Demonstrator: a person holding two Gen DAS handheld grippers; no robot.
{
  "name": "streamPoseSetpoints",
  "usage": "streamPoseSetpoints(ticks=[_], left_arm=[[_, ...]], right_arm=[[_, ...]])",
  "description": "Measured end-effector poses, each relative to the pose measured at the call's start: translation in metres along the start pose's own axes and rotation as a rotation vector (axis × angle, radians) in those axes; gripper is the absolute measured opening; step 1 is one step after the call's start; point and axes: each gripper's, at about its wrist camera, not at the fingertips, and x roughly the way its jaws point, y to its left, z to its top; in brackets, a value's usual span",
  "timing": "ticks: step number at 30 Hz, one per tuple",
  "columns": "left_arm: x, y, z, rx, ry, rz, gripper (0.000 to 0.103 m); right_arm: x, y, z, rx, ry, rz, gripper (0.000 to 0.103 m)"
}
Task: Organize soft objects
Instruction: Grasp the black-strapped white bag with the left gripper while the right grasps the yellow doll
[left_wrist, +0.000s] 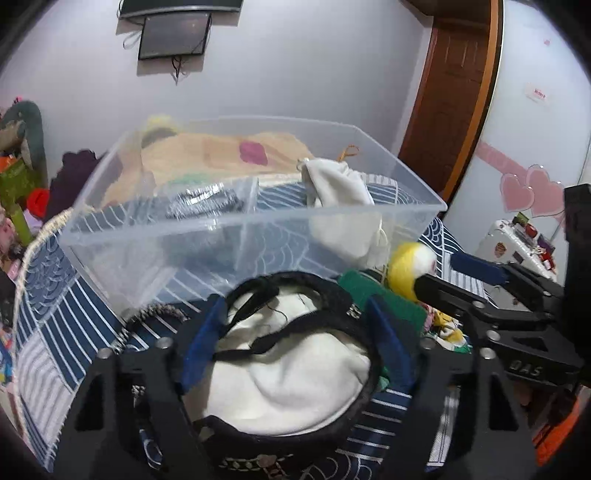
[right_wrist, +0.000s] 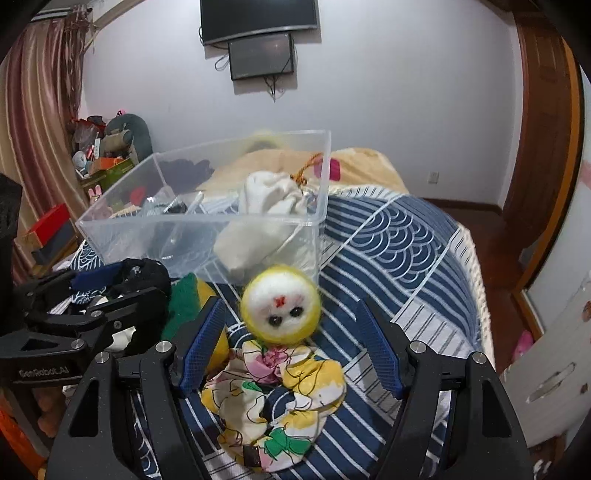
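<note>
Left gripper (left_wrist: 295, 332) fingers closed around pouch (left_wrist: 291, 362), right gripper (right_wrist: 291, 347) fingers wide open, empty, straddling doll (right_wrist: 280, 310); risk: round head rolling aside on closing.

the clear bin (right_wrist: 317, 221) stands just ahead on the bed (right_wrist: 406, 251), its near wall blocking a level pass, while its top is open. inside, a white cloth bundle (right_wrist: 273, 199) fills the right part; the left part shows room. the yellow doll (right_wrist: 280, 306) lies between the right gripper (right_wrist: 291, 347)'s spread fingers (right_wrist: 203, 343). to its right, bare striped bedding lies free. the left gripper (left_wrist: 295, 339) crowds the left side, around a black-rimmed white pouch (left_wrist: 295, 365).
</note>
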Motion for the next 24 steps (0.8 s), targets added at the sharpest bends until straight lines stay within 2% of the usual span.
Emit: streamPoseSetpoints(ticks=[5, 7, 10, 15, 24], left_arm=[[-0.006, 0.007, -0.004, -0.012, -0.002, -0.037, 0.049], [-0.01, 0.008, -0.007, -0.013, -0.007, -0.042, 0.041], [-0.016, 0.012, -0.011, -0.01, -0.018, -0.051, 0.032], [-0.032, 0.014, -0.01, 0.0, -0.074, -0.03, 0.022], [-0.07, 0.021, 0.002, -0.03, -0.178, 0.011, 0.015]], right_arm=[[0.008, 0.001, -0.002, 0.012, 0.033, 0.023, 0.055], [0.011, 0.002, -0.003, 0.01, 0.043, 0.029, 0.043], [0.014, 0.002, -0.005, 0.006, 0.06, 0.034, 0.042], [0.005, 0.001, -0.006, 0.009, 0.034, 0.029, 0.041], [-0.032, 0.013, 0.005, -0.022, -0.062, 0.049, 0.041]])
